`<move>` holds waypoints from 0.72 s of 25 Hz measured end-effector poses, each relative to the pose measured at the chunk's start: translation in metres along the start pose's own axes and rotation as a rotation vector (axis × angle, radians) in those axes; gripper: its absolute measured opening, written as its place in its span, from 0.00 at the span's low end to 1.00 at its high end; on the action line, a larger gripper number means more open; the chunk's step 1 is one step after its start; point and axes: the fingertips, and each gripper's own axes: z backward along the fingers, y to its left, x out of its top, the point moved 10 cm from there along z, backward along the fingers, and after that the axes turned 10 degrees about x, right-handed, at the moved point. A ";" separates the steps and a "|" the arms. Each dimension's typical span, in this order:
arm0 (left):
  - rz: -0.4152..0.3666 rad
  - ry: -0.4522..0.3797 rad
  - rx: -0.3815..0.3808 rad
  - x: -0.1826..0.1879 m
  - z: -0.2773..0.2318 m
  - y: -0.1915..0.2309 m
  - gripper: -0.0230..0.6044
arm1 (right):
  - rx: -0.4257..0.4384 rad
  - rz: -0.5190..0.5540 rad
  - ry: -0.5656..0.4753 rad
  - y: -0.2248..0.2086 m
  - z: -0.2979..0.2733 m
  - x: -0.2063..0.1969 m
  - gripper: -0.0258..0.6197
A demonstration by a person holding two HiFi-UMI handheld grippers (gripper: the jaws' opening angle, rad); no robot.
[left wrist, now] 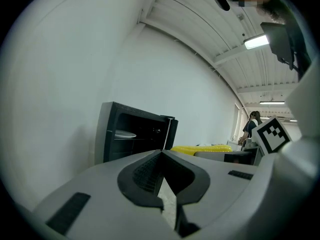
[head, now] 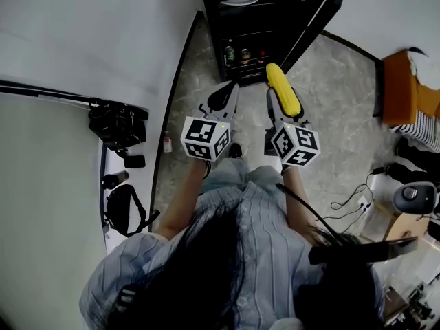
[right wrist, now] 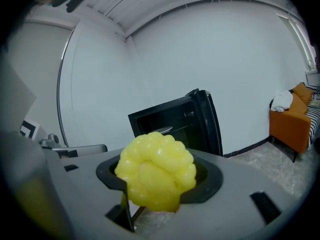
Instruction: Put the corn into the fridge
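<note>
The right gripper (head: 283, 100) (right wrist: 159, 181) was clamped on the yellow plastic cob of corn (head: 282, 88) (right wrist: 156, 171), its jaws parted only by the cob's thickness. The cob lay lengthwise between them and stuck out past their tips towards the far side. In the right gripper view its knobbly end filled the gap between the dark pads. The left gripper (head: 225, 96) (left wrist: 162, 186) was level with the right one and just to its left. Its jaws were brought together so that the tips met, with nothing caught between them. The corn showed in the left gripper view as a yellow bar (left wrist: 201, 148) off to the right. Both grippers were held above the grey mottled stone floor (head: 333, 95), near the small black fridge (head: 275, 26) (left wrist: 131, 134) (right wrist: 172, 120) that stood against the white wall at the far side. The fridge's door (head: 324, 9) was swung open to the right. A white plate (head: 240, 1) (left wrist: 123, 134) sat on an upper shelf inside, and a few small cans (head: 244, 53) stood lower down. An orange sofa (head: 400, 88) (right wrist: 291, 120) stood at the far right.
</note>
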 end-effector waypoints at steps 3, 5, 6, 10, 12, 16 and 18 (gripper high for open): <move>0.004 0.003 -0.009 0.001 -0.003 0.003 0.05 | -0.009 -0.006 -0.002 0.000 -0.004 0.003 0.43; 0.006 0.008 -0.012 -0.001 -0.005 0.004 0.05 | -0.011 -0.004 0.001 -0.002 -0.007 0.003 0.43; 0.007 0.011 -0.013 -0.002 -0.006 0.005 0.05 | -0.010 -0.005 0.002 -0.003 -0.009 0.003 0.43; 0.000 0.026 -0.008 -0.006 -0.014 0.004 0.05 | 0.003 -0.020 0.005 -0.010 -0.019 0.003 0.43; -0.001 0.032 -0.003 -0.007 -0.016 0.003 0.05 | 0.014 -0.027 0.011 -0.012 -0.023 0.002 0.43; -0.003 0.033 0.023 -0.006 -0.024 0.003 0.05 | 0.045 -0.037 0.025 -0.018 -0.035 0.002 0.43; -0.011 0.033 0.033 -0.003 -0.033 -0.001 0.05 | 0.060 -0.045 0.030 -0.026 -0.044 0.006 0.43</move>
